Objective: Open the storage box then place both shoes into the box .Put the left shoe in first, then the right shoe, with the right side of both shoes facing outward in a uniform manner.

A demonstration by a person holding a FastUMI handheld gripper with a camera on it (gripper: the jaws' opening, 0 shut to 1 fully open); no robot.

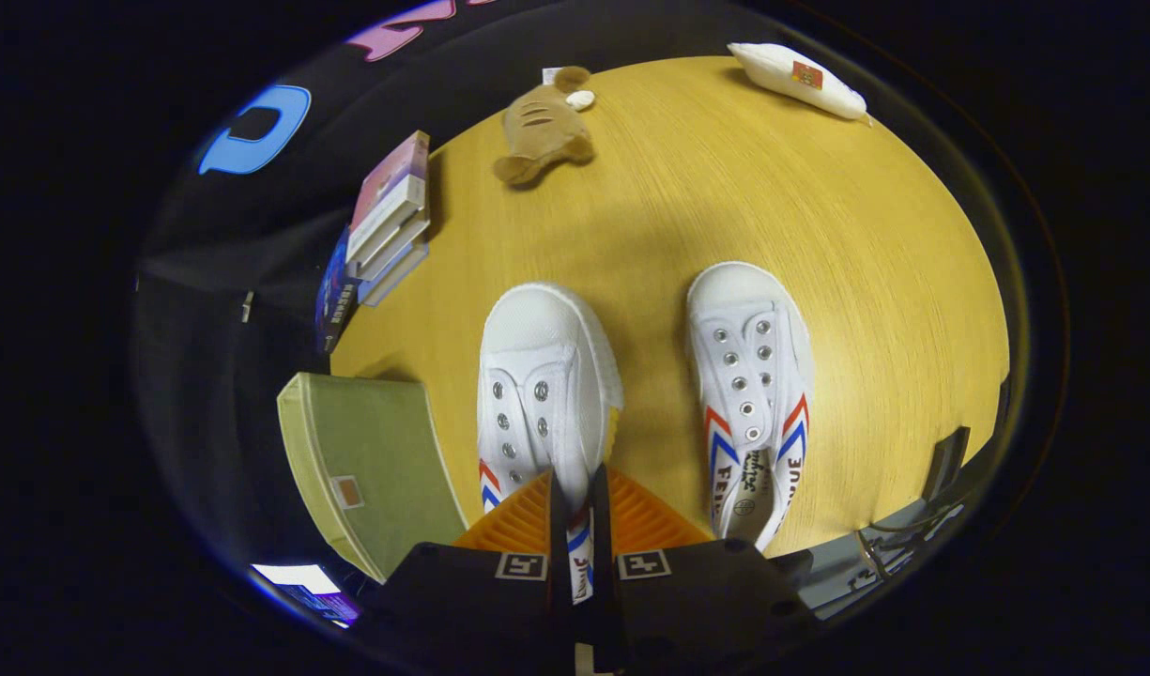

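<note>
Two white canvas shoes with red and blue side stripes lie toes away from me on the round wooden table (725,188). My gripper (577,483) is shut on the left-hand shoe (537,376), both fingers pinching its right side wall near the heel opening. A strip of that wall shows in the narrow gap between the fingers. The right-hand shoe (748,376) lies apart, just right of the fingers, with its opening toward me. The green fabric storage box (377,460) with a small label sits left of the fingers at the table's edge. I cannot tell whether its lid is open.
A stack of books (387,225) stands at the table's left edge beyond the box. A brown plush toy (542,131) lies at the far side, and a white packet (800,80) at the far right. Dark equipment (912,535) sits at the near right edge.
</note>
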